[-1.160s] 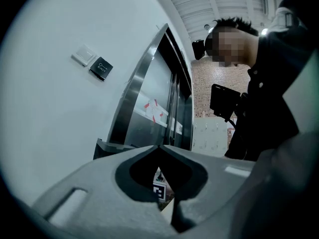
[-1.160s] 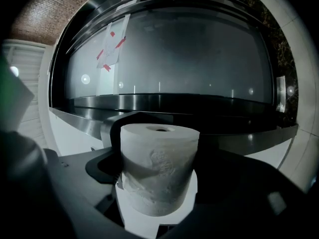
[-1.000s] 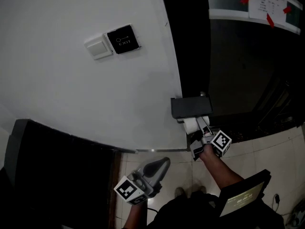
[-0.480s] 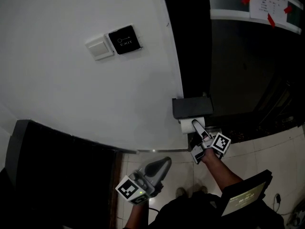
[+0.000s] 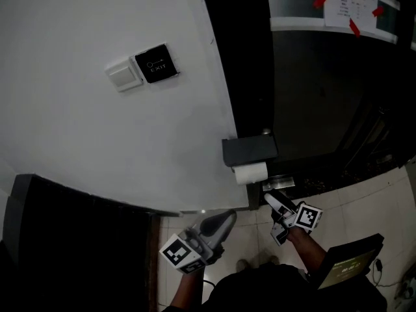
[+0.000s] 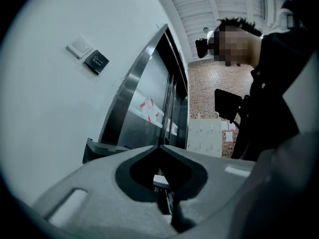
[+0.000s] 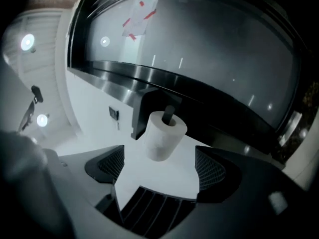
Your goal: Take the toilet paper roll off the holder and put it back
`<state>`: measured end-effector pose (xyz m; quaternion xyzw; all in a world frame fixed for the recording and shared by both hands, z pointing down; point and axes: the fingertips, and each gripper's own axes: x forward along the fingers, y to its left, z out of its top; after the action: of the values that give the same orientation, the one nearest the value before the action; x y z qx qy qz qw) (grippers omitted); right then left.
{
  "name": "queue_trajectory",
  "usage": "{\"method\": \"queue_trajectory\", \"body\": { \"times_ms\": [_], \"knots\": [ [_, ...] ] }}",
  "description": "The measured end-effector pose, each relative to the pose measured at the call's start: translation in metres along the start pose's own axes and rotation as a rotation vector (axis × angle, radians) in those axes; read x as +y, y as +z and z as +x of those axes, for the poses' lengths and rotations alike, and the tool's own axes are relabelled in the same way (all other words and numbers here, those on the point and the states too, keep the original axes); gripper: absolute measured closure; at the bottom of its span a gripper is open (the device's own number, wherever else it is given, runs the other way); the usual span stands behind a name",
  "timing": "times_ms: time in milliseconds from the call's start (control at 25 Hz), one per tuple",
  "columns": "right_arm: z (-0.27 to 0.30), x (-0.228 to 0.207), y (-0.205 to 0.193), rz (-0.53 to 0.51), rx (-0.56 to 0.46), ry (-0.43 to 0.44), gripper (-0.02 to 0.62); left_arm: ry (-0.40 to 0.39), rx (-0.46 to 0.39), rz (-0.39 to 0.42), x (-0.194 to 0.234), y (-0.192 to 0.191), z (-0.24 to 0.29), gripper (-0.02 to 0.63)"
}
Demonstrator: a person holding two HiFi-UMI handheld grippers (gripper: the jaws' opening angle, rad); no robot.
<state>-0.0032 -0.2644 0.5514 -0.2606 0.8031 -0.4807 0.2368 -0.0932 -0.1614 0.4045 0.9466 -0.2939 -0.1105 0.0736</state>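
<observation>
The white toilet paper roll (image 5: 250,173) hangs on the black wall holder (image 5: 249,151), under its flat cover. In the right gripper view the roll (image 7: 163,136) sits on a dark spindle (image 7: 169,112). My right gripper (image 5: 273,201) is just below and right of the roll, apart from it. Its jaws stand open (image 7: 159,166), with the roll ahead of them and nothing between them. My left gripper (image 5: 223,221) hangs lower left, near the floor, shut and empty, its tips meeting (image 6: 159,146).
A black EXIT plate (image 5: 156,64) and a white switch (image 5: 123,75) sit on the white wall. Right of the holder is a dark glass door with a taped notice (image 5: 348,8). A dark screen device (image 5: 348,265) is at bottom right over tiled floor.
My right gripper has drawn back down and to the right, away from the roll it was touching. The roll stays on the holder. The left gripper has hardly moved.
</observation>
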Motion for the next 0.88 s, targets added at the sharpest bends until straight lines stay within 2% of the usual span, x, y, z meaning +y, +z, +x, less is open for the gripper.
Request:
{"method": "queue_trajectory", "body": {
  "times_ms": [40,120,200,280,360,440,680,880],
  "knots": [
    [-0.01,0.003,0.001,-0.062,0.016,-0.016,0.169,-0.013,-0.003,-0.003,-0.001,0.0,0.004,0.609],
    [-0.027,0.015,0.009,-0.214,0.029,-0.029,0.231,-0.037,-0.004,0.001,-0.003,0.0,0.013,0.609],
    [-0.036,0.034,0.018,-0.35,0.025,-0.005,0.335,-0.063,-0.009,0.001,-0.006,0.0,0.021,0.608],
    [-0.04,0.053,0.023,-0.46,0.022,0.018,0.394,-0.089,-0.014,0.004,-0.009,0.002,0.03,0.609],
    [-0.041,0.074,0.029,-0.547,-0.005,0.045,0.478,-0.108,-0.001,0.02,-0.013,0.001,0.037,0.609],
    [-0.041,0.096,0.035,-0.627,-0.035,0.083,0.595,-0.126,0.01,0.036,-0.017,0.002,0.043,0.609],
    [-0.031,0.168,0.045,-0.814,-0.049,0.241,0.595,-0.157,0.013,0.052,-0.023,0.007,0.046,0.609],
    [-0.018,0.219,0.052,-0.967,-0.055,0.302,0.595,-0.15,0.007,0.053,-0.022,0.011,0.042,0.609]
  ]
}}
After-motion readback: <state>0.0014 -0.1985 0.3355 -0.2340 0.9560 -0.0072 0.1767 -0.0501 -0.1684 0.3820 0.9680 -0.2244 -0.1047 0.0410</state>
